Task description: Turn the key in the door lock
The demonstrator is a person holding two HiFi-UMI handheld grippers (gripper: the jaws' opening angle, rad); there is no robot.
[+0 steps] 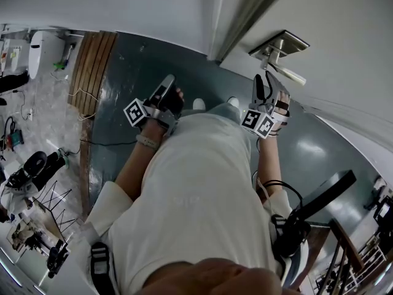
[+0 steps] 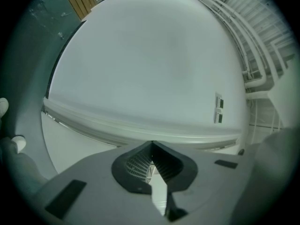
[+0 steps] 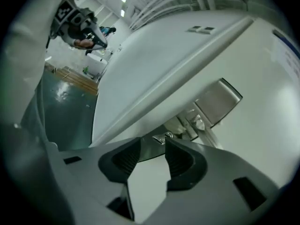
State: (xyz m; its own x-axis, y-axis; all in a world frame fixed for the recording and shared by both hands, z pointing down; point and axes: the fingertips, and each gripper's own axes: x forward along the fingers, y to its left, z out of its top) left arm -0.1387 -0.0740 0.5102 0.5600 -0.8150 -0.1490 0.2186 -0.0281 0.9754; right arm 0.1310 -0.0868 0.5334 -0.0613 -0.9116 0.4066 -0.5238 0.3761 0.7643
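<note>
The door's metal lock plate [image 1: 280, 44] with its lever handle [image 1: 287, 74] sits at the upper right of the head view. My right gripper [image 1: 266, 82] points at it from just below. In the right gripper view the lock plate [image 3: 218, 100] is ahead, and a small silvery key [image 3: 162, 138] shows just beyond the tips. The right gripper [image 3: 153, 142] is open there, and its pads are clear of the key. My left gripper [image 1: 168, 83] is held out over the floor, away from the lock. Facing a plain white wall, the left gripper [image 2: 151, 146] is shut with nothing in it.
The white door [image 1: 344, 54] and its frame [image 1: 245, 11] fill the upper right. Dark green floor [image 1: 123, 109] lies below, with wooden slats [image 1: 92, 66] and equipment [image 1: 31, 171] to the left. A railing [image 1: 344, 251] stands at the lower right. Two wall switches [image 2: 219, 109] show in the left gripper view.
</note>
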